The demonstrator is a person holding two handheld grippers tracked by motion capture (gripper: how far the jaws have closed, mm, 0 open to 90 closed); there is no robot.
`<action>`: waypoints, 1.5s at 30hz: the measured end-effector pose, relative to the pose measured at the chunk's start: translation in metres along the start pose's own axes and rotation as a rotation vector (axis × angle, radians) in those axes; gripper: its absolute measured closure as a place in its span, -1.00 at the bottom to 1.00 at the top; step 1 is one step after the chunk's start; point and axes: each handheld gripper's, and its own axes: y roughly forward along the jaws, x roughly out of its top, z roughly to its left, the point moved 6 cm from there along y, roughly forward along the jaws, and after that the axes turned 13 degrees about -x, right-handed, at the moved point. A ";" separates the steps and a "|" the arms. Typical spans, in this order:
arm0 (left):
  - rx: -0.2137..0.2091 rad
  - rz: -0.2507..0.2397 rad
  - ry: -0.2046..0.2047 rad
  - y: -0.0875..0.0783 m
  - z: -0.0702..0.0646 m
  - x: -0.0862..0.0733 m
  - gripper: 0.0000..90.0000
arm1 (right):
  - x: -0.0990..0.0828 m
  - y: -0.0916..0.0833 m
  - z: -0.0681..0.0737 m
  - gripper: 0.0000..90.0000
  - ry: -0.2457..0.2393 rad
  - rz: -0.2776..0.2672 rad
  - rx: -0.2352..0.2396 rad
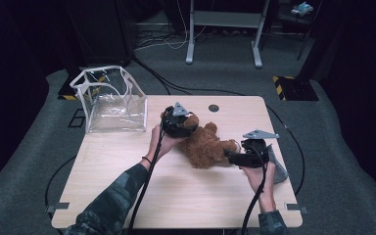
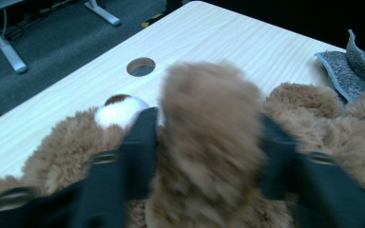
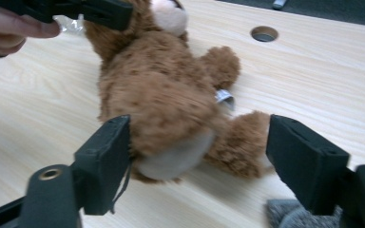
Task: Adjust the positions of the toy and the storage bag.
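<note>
Now the teddy bear lies on the worktop, left tongs apparently pinching an ear or limb, right tongs wide around its feet gripping nothing, so lifting may let the plush slip out.

One teddy bear; one clear bag, one grey cloth

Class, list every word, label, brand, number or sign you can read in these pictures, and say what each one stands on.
None can be read.
Sewn-in tag on the teddy bear: too small and blurred to read.
Large pale mark on the floor mat behind the clear bag: partly hidden, cannot be told.
Yellow-and-black hazard stripes on the floor: a warning pattern, no words.
</note>
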 end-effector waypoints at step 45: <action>0.017 -0.142 -0.054 -0.047 0.012 -0.055 0.69 | -0.019 0.094 -0.014 0.74 0.009 0.211 0.037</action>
